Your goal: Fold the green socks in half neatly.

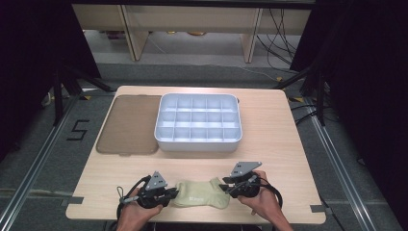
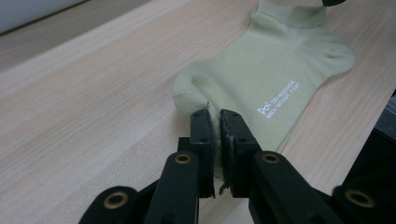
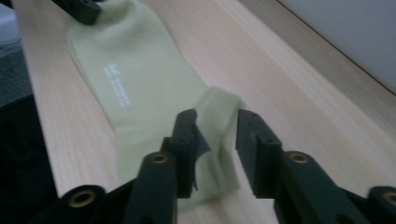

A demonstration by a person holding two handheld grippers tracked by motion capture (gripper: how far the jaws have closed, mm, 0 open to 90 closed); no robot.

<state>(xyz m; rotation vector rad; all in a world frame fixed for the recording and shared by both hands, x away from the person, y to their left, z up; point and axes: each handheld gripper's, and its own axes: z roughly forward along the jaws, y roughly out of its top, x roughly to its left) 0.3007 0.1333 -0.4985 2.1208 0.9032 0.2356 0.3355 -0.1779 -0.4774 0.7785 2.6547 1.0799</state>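
A pale green sock [image 1: 202, 195] with small white lettering lies flat near the table's front edge, between my two grippers. My left gripper [image 1: 174, 194] is at its left end. In the left gripper view the jaws [image 2: 218, 116] stand almost together, pinching a fold of the sock [image 2: 266, 79] at its toe. My right gripper [image 1: 226, 188] is at the sock's right end. In the right gripper view its jaws [image 3: 215, 119] stand apart around the raised cuff of the sock [image 3: 140, 79]; the fabric rests against one jaw, with a gap to the other.
A white tray [image 1: 198, 143] divided into several compartments sits in the middle of the wooden table. A flat brown lid [image 1: 129, 124] lies to its left. The table's front edge runs just below both hands.
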